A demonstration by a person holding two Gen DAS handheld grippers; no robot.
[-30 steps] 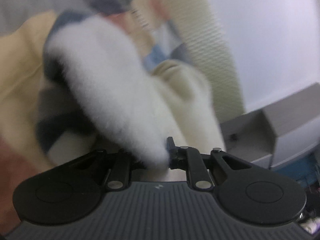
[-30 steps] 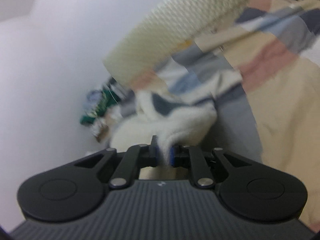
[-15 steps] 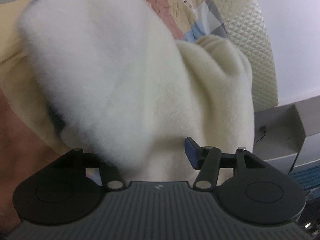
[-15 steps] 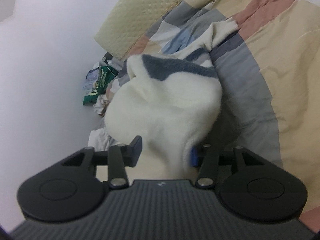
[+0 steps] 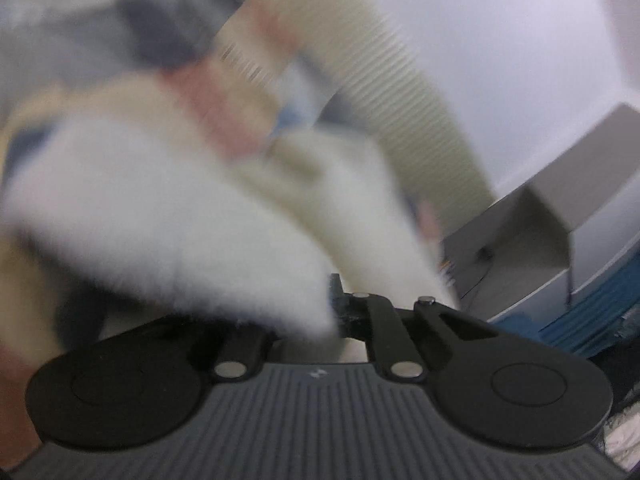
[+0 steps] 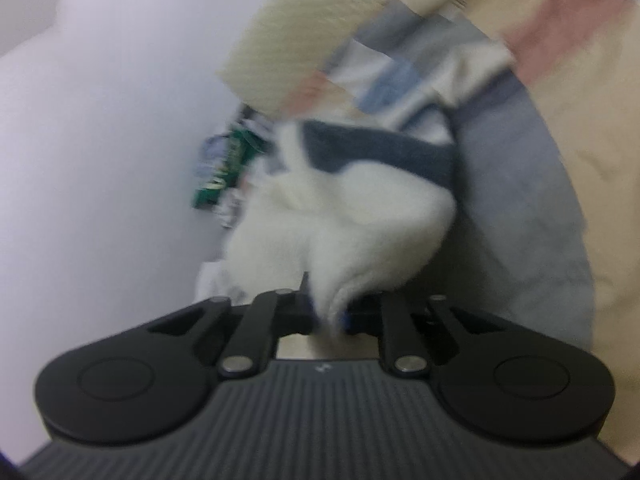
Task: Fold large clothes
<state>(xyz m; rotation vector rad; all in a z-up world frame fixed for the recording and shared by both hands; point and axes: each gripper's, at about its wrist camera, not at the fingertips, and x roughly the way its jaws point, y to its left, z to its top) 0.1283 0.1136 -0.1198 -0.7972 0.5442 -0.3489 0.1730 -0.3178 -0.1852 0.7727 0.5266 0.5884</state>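
A white fleece garment (image 5: 192, 216) with a dark grey band hangs from both grippers over a patchwork bed cover. My left gripper (image 5: 320, 312) is shut on a fold of the fleece; the cloth hides its left finger. In the right wrist view the same fleece garment (image 6: 360, 224) bunches out from my right gripper (image 6: 328, 316), which is shut on its hem. The grey band (image 6: 380, 156) runs across the top of the bunch. Both views are blurred by motion.
The bed cover (image 6: 560, 128) has beige, pink, grey and blue patches. A cream quilted headboard (image 6: 320, 20) stands against the white wall. A grey shelf unit (image 5: 540, 224) is at the left view's right side. A clutter pile (image 6: 224, 168) lies by the wall.
Half a second ago both grippers stood open around the fleece; now both are shut on it and both views blur as the garment moves, much as one second ago.
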